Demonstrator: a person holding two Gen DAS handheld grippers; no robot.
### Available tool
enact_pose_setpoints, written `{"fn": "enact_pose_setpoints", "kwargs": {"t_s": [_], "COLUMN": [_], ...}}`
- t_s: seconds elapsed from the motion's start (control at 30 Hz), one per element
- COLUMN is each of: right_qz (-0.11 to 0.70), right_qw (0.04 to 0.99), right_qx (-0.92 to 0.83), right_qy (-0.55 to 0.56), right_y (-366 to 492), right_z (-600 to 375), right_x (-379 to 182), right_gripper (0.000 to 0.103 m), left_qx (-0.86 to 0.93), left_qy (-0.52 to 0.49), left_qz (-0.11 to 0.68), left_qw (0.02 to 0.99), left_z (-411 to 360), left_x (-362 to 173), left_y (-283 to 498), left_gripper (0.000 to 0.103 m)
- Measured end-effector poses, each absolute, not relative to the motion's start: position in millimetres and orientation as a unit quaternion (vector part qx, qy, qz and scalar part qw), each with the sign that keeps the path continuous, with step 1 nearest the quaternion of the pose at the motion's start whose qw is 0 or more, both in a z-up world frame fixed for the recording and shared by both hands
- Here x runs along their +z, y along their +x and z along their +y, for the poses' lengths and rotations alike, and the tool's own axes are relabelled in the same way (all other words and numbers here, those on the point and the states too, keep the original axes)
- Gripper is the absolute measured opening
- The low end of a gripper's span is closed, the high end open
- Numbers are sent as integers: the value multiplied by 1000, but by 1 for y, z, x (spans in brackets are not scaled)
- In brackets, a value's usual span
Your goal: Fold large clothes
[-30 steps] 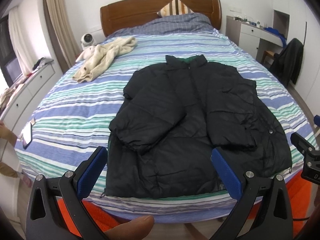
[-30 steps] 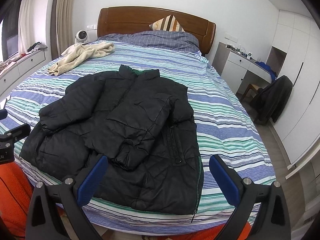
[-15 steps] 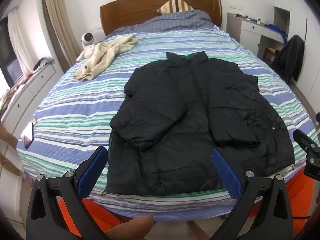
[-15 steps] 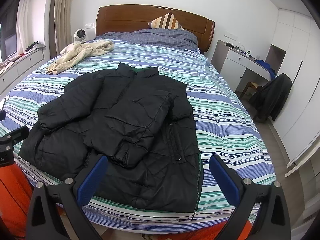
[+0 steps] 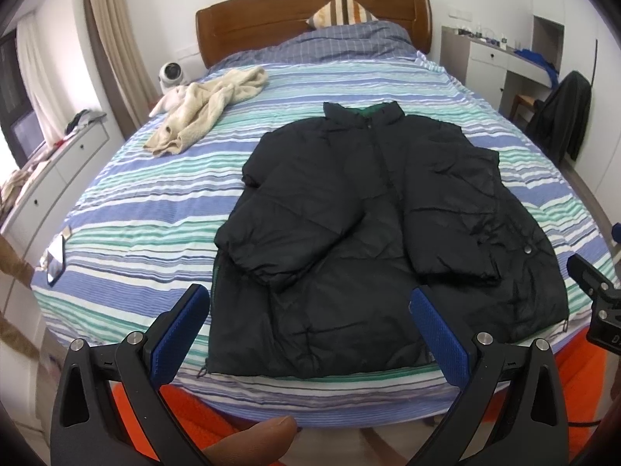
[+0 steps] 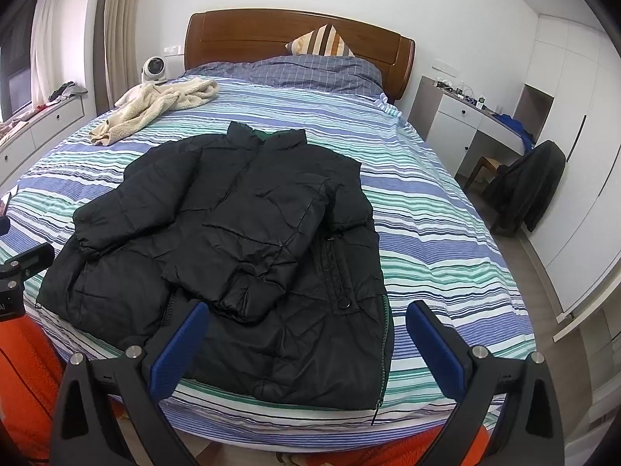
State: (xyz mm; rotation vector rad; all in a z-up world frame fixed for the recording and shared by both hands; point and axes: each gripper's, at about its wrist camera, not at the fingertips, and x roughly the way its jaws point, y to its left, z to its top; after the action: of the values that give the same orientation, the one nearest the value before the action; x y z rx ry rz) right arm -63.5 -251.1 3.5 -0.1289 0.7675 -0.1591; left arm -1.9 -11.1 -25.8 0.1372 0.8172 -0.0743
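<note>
One black puffer jacket point(image 5: 384, 233) lay flat on the striped blue, green and white bedspread point(image 5: 155, 209), both sleeves folded across its front. Your left gripper point(image 5: 310, 330) and right gripper point(image 6: 306, 341) hovered above its hem, each spread wide and holding nothing.

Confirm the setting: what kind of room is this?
A home bedroom: a bed with a wooden headboard, a black jacket spread on its striped cover, and a white desk alongside.
</note>
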Motion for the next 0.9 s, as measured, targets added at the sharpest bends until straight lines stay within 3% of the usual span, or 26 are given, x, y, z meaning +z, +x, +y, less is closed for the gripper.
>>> {"fn": "enact_pose_setpoints", "kwargs": {"t_s": [0.9], "right_qz": [369], "right_qw": [926], "right_qx": [-46], "right_qy": [-65], "right_y": [-64], "right_z": [-242], "right_x": [6], "right_gripper": [103], "left_qx": [-38], "left_qy": [51], "left_qz": [407], "left_qw": [911], "left_z": [-6], "left_x": [-29], "left_y": [1], "left_gripper": [103]}}
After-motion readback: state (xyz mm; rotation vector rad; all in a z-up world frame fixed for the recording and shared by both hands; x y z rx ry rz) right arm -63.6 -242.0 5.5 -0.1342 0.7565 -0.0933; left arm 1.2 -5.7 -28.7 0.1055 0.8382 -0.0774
